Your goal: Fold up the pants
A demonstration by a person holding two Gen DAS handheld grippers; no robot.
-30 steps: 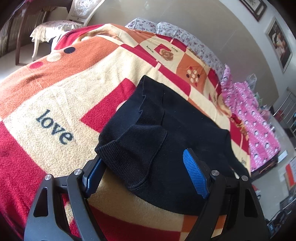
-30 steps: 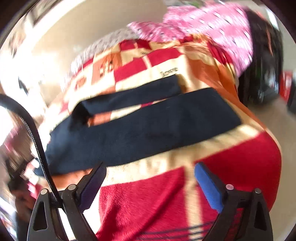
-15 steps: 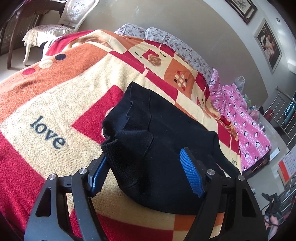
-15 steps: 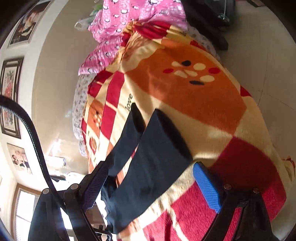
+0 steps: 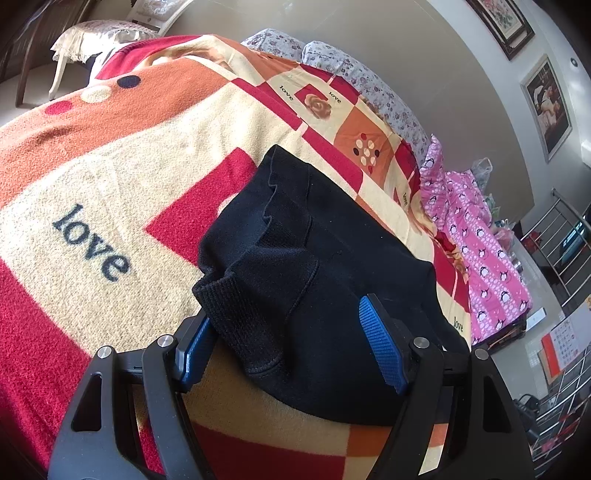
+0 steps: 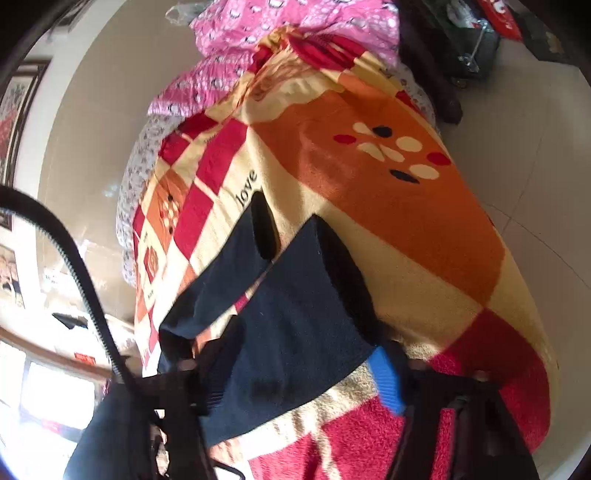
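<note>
Your black pants lie on the bed, spread over the red, orange and cream blanket printed with "love". In the left wrist view you see the waist end: the ribbed waistband is rumpled and partly turned over itself, nearest the camera, with the rest of the pants running away toward the far right edge of the bed. In the right wrist view you see the two legs, splayed in a narrow V with a strip of blanket showing between them; the cuffs point away from the camera toward the orange patch.

Your left hand-held gripper is released, jaws wide. The waistband sits between the blue pads: the left pad is just beside the ribbed edge, maybe brushing it, while the right pad stands over the cloth with no squeeze on it. Nothing grasped there.

Your right hand-held gripper is closing, with the wider leg between its jaws. The blue pad on the right is at the leg's edge, by the blanket; the other finger, on the left, is dark and blurred, so you cannot tell if it presses the cloth. The cloth between them lies flat, not bunched. A black cable arcs across the left of that view.

Background: a pink patterned quilt bunched along the far side of the bed, floral pillows at the head, a chair beyond, framed pictures on the wall.
</note>
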